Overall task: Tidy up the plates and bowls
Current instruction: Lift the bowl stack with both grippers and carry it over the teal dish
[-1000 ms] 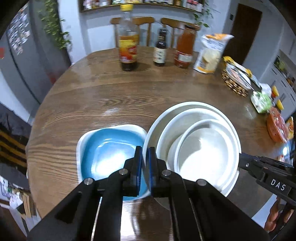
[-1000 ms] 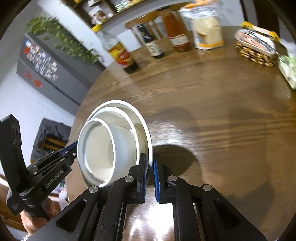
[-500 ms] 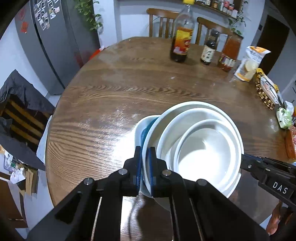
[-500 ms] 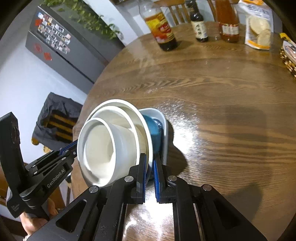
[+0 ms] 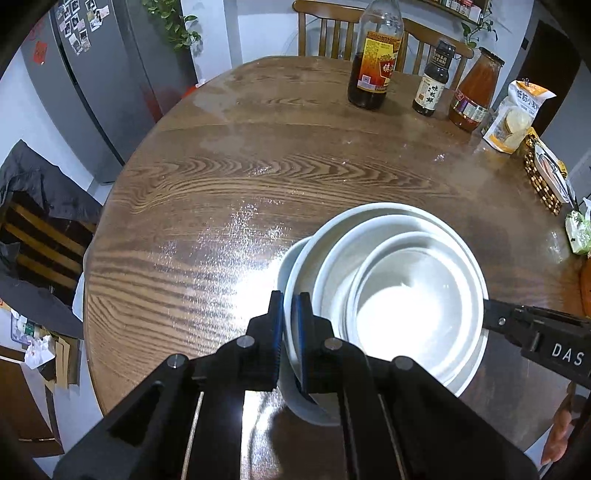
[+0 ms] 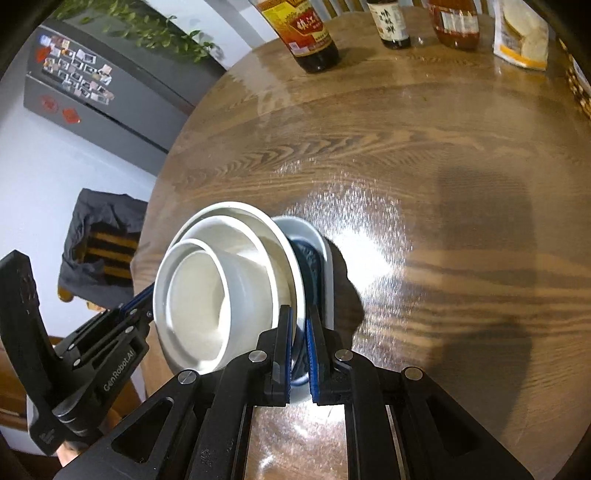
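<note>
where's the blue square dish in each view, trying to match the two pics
Left wrist view: the blue square dish shows only as a pale rim sliver at lower centre, left of the white stack, mostly hidden under it.
Right wrist view: its dark blue inside and white rim show just right of the stack, lower centre.
Shared landmark: the big dark sauce bottle at the table's far edge.

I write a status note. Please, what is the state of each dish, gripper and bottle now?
White stack: nested, gripped at opposite rims.
Blue dish: on table, under stack.
Left gripper: shut on stack rim.
Right gripper: shut on stack rim.
Bottles: upright.
</note>
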`<control>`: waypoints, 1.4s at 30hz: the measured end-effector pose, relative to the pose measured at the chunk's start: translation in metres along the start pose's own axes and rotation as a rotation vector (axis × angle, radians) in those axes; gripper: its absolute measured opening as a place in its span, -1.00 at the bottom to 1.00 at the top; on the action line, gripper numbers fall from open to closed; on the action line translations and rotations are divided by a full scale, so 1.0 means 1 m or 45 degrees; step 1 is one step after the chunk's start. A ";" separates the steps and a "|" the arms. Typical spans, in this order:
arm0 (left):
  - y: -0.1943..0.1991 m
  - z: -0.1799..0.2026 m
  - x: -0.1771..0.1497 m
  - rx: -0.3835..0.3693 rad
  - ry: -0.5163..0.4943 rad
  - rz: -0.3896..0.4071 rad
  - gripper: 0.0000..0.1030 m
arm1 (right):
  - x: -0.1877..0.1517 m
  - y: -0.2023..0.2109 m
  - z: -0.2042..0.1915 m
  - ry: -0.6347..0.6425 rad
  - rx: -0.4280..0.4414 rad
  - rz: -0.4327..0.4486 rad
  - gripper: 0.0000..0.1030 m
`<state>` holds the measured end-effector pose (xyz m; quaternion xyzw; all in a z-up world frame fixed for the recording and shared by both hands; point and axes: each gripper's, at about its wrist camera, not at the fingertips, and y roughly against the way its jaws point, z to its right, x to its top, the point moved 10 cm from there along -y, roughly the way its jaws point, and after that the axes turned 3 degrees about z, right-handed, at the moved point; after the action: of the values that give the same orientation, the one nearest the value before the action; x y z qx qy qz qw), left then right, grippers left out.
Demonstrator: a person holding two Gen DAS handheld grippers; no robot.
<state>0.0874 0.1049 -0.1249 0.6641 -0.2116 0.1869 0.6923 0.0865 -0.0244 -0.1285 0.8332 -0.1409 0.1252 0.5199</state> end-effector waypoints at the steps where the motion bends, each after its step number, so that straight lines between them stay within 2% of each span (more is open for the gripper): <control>1: -0.001 0.000 0.002 0.002 -0.005 0.008 -0.94 | 0.001 0.000 0.000 -0.002 -0.004 0.005 -0.77; 14: -0.011 -0.004 0.025 0.022 -0.006 0.065 -0.92 | 0.035 -0.004 -0.005 0.014 -0.053 0.117 -0.77; 20: -0.012 -0.004 0.026 0.016 -0.006 0.080 -0.91 | 0.038 -0.001 -0.004 0.059 -0.106 0.147 -0.77; 23: -0.010 -0.004 0.026 0.025 -0.018 0.094 -0.84 | 0.036 0.000 -0.002 0.084 -0.131 0.156 -0.77; 35: -0.010 -0.003 0.025 0.062 -0.027 0.098 -0.82 | 0.030 0.002 -0.005 0.103 -0.163 0.158 -0.77; 38: -0.010 -0.005 0.025 0.081 -0.026 0.099 -0.67 | 0.027 0.001 -0.005 0.112 -0.181 0.153 -0.77; 42: -0.008 -0.015 0.025 0.120 0.002 0.108 -0.19 | 0.023 0.002 -0.003 0.107 -0.198 0.152 -0.77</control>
<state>0.1136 0.1187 -0.1181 0.6864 -0.2298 0.2263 0.6518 0.1073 -0.0254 -0.1174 0.7745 -0.1775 0.1795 0.5800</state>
